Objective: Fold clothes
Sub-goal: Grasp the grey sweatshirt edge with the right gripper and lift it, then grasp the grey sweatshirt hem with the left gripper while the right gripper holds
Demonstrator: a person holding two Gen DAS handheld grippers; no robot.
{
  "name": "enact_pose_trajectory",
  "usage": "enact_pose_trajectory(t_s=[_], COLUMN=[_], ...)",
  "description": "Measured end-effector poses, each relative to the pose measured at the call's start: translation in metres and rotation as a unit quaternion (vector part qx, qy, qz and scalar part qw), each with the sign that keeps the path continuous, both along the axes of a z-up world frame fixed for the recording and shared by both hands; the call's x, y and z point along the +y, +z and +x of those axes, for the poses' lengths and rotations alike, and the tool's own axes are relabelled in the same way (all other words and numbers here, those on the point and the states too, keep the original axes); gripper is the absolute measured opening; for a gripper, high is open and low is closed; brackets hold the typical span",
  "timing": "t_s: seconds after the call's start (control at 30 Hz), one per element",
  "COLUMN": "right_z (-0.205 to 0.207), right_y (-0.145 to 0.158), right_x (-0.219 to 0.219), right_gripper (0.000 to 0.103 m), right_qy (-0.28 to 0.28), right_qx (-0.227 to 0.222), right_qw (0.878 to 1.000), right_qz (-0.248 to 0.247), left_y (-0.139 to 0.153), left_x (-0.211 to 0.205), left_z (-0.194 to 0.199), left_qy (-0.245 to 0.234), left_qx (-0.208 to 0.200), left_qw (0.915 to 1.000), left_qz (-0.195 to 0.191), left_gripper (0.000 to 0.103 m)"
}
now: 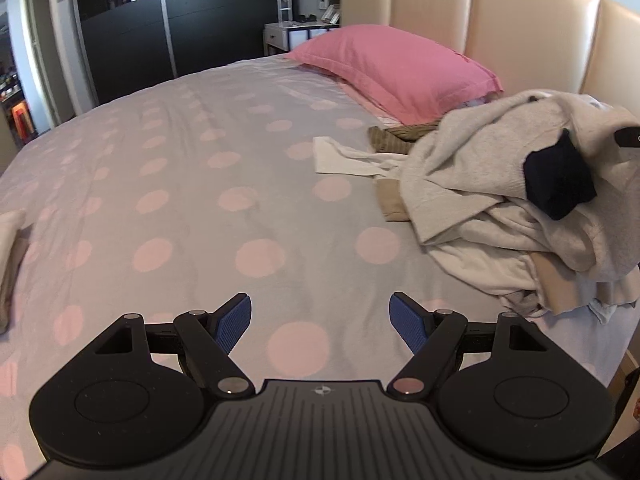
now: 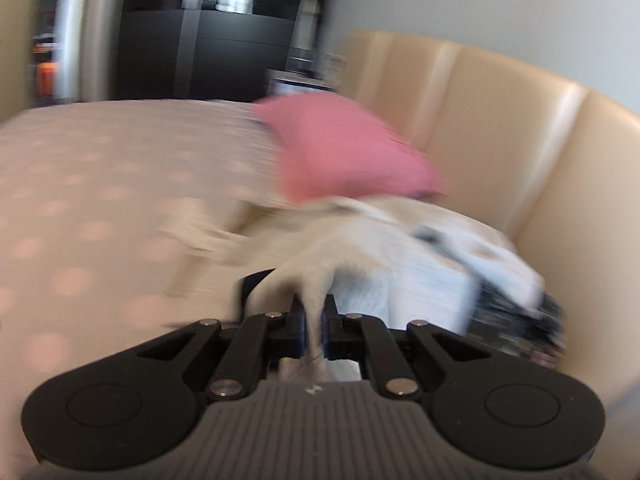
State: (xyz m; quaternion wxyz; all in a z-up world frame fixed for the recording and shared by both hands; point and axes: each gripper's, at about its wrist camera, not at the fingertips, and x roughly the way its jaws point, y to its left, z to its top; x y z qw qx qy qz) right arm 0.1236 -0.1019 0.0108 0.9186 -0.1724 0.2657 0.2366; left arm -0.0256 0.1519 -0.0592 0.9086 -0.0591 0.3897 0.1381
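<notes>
Left wrist view: we hold our left tool (image 1: 320,320) with its blue pads spread wide and nothing between them, above the bed (image 1: 192,184) with its pink-dotted cover. A heap of pale clothes (image 1: 512,208) lies to the right, a dark garment (image 1: 558,178) on top, just in front of the pink pillow (image 1: 394,68) and the cream headboard (image 1: 520,24). A folded pale piece (image 1: 8,252) sits at the far left edge.

Right wrist view, blurred: our right tool (image 2: 314,328) is clenched on a fold of a cream garment (image 2: 320,276) drawn up from the clothes heap (image 2: 420,256), which lies near the pillow (image 2: 344,148) and headboard (image 2: 500,128).
</notes>
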Motion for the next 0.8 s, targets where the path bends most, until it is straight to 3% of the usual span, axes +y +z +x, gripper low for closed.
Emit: enact_pose_trajectory(t_s=[0.17,0.27,0.47,0.63,0.8], right_z=[-0.053,-0.083,-0.17,-0.252,-0.291], right_y=[0.016,0.021,0.016,-0.014,-0.069], right_x=[0.069,0.106,0.171,0.211,0.224], right_gripper=[0.009,0.009,0.009,0.008,0.012], right_qy=[0.083,0.131,0.234,0.322,0.317], right_qx=[-0.01,0.008,0.049,0.113,0.177], right_qw=[0.996,0.991,0.971,0.94,0.932], right_qz=[0.007,0.016,0.021,0.021,-0.015], left_y=[0.012,0.019,0.029,0.023,0.005], left_x=[0.023,0.038,0.07,0.094,0.112], left_z=[-0.035,-0.059,-0.108,-0.144,-0.174], left_qy=[0.03,0.049,0.088,0.122,0.149], left_qx=[-0.015,-0.023,-0.034,-0.016,0.006], left_qw=[0.9993,0.9983,0.9947,0.9904,0.9871], left_qz=[0.015,0.019,0.042,0.064,0.057], left_gripper=[0.076,0.076,0.076,0.076,0.076])
